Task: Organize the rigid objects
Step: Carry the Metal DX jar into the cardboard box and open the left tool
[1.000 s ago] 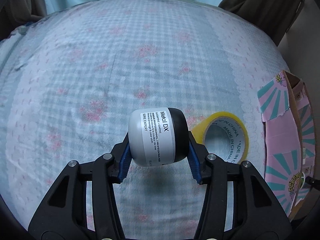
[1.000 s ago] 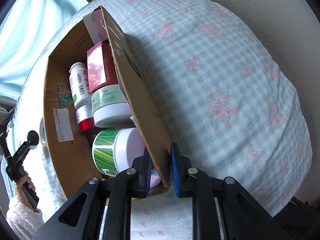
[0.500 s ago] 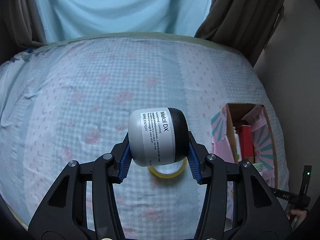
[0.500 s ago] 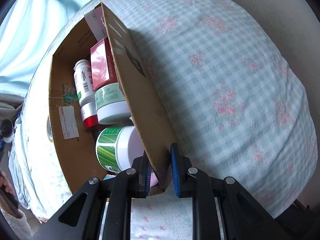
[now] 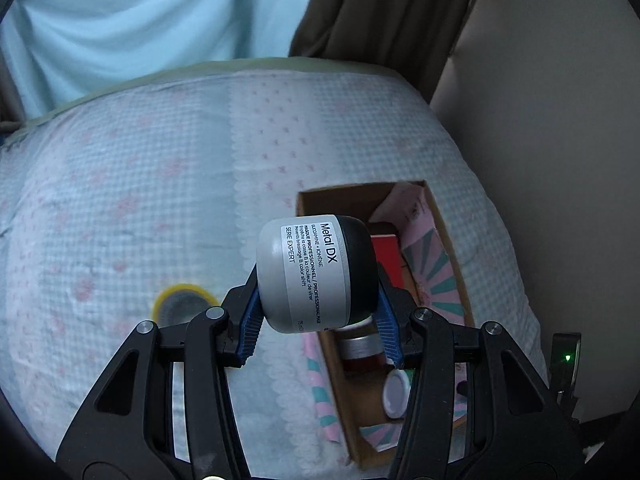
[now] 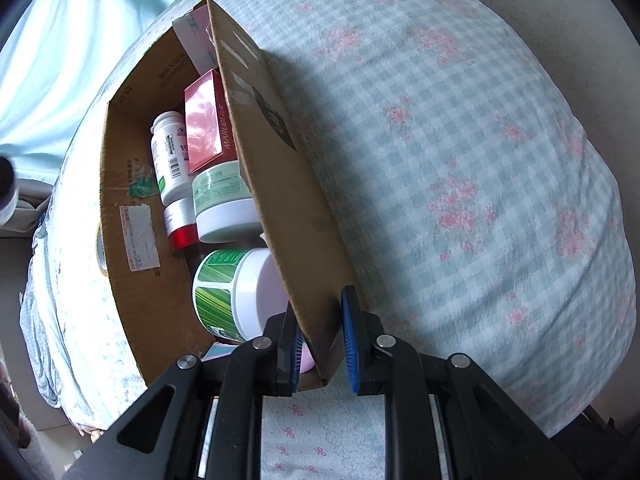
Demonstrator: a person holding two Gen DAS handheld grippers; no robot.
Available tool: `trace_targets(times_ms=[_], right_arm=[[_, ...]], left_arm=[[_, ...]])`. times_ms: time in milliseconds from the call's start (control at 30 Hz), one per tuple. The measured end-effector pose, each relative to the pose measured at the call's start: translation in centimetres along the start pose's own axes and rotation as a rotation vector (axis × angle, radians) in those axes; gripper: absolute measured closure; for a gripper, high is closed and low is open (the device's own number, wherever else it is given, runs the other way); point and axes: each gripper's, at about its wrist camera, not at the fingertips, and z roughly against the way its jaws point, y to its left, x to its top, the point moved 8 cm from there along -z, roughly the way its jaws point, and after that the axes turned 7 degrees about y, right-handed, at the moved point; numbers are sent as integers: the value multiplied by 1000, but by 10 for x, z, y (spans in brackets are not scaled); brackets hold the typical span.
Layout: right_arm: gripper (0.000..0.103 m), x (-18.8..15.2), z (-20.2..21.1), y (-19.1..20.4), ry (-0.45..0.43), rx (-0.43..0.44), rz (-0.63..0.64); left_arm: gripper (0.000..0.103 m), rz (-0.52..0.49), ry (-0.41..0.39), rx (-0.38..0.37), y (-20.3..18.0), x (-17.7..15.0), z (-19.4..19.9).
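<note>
Grey jar (image 5: 316,274) pinched in down-tilted left tool (image 5: 318,324); right tool (image 6: 322,344) clamping box flap (image 6: 280,184).

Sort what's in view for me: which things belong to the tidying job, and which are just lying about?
Job:
- jar, held in the left gripper
- box, its wall pinched by the right gripper
- items already in the box: red carton, white bottle, green tubs
- tape roll, loose on the bed

Lying about:
- bedspread
- curtains

The jar (image 5: 316,272) hides part of the box (image 5: 448,240). The yellow tape roll (image 5: 182,300) looks blurry, half behind the tongs (image 5: 320,332).
</note>
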Motion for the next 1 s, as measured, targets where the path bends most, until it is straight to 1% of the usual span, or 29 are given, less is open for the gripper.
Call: trace_targets(times_ms=[200, 367, 500, 633, 667, 700, 733, 767, 833, 1000], right_arm=[[86, 0, -1, 0, 4, 9, 16], [86, 0, 0, 0, 6, 13, 13], [86, -1, 1, 0, 6, 9, 28], [86, -2, 1, 1, 5, 8, 41], [86, -3, 1, 1, 5, 8, 43], [86, -3, 1, 2, 6, 8, 43], [86, -3, 1, 2, 5, 7, 43], [86, -3, 1, 2, 5, 6, 45], [86, -3, 1, 2, 3, 3, 47], [86, -3, 0, 2, 8, -2, 52]], left_arm=[[58, -45, 90, -51, -55, -20, -56], [58, -63, 150, -63, -76, -32, -100], [58, -102, 176, -62, -87, -36, -114], [56, -126, 222, -78, -92, -36, -116], [45, -136, 224, -64, -93, -35, -115], [28, -146, 219, -56, -93, -34, -112], [2, -154, 214, -59, -94, -32, -108], [0, -158, 192, -68, -95, -30, -105], [0, -168, 175, -59, -93, -26, -100], [0, -157, 178, -56, -84, -21, -90]])
